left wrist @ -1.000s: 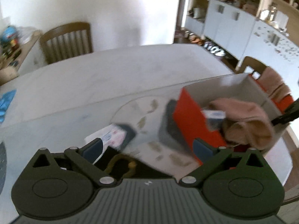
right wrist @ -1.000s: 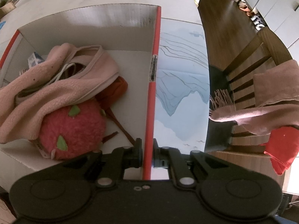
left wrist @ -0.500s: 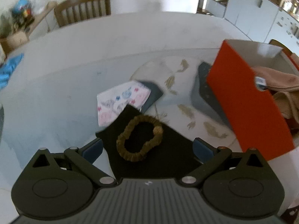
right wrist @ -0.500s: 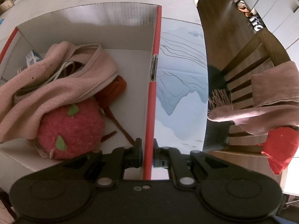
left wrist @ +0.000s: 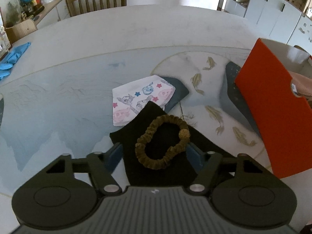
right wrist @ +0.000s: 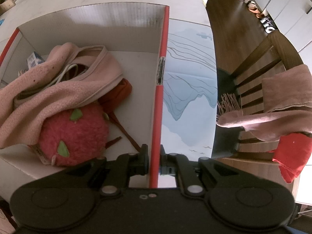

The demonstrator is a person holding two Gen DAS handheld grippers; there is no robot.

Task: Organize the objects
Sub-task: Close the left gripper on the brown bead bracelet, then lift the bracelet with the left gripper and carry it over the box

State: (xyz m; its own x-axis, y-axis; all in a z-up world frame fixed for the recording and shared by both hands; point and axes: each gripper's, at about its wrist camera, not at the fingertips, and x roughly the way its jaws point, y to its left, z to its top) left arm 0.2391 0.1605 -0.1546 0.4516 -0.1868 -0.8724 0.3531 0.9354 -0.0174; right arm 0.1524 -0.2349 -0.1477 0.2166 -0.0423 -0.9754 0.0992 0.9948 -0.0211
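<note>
An olive-brown scrunchie [left wrist: 161, 142] lies on a black cloth [left wrist: 156, 169] on the table. My left gripper [left wrist: 155, 154] points down over them, jaws closing, with the scrunchie and cloth between the blue pads [left wrist: 114, 156]; the pads do not press on the scrunchie. A folded white cloth with cartoon prints [left wrist: 140, 99] lies just beyond. The red box [left wrist: 273, 107] stands to the right. My right gripper [right wrist: 155, 161] is shut on the box's red side wall [right wrist: 160, 101]. Inside lie a pink fleece [right wrist: 48, 89], a pink plush fruit [right wrist: 78, 134], an orange pouch [right wrist: 119, 93] and a small carton [right wrist: 34, 59].
Blue gloves [left wrist: 11, 58] lie at the table's far left, with a wooden chair [left wrist: 95, 0] behind the table. Right of the box the table edge [right wrist: 214, 97] drops to a chair [right wrist: 253, 62] draped with a pink scarf [right wrist: 273, 107] and a red cloth [right wrist: 292, 159].
The left gripper has come down and tilted over the scrunchie and black cloth, and its jaws have narrowed around them. The right gripper keeps its grip on the box wall, unmoved.
</note>
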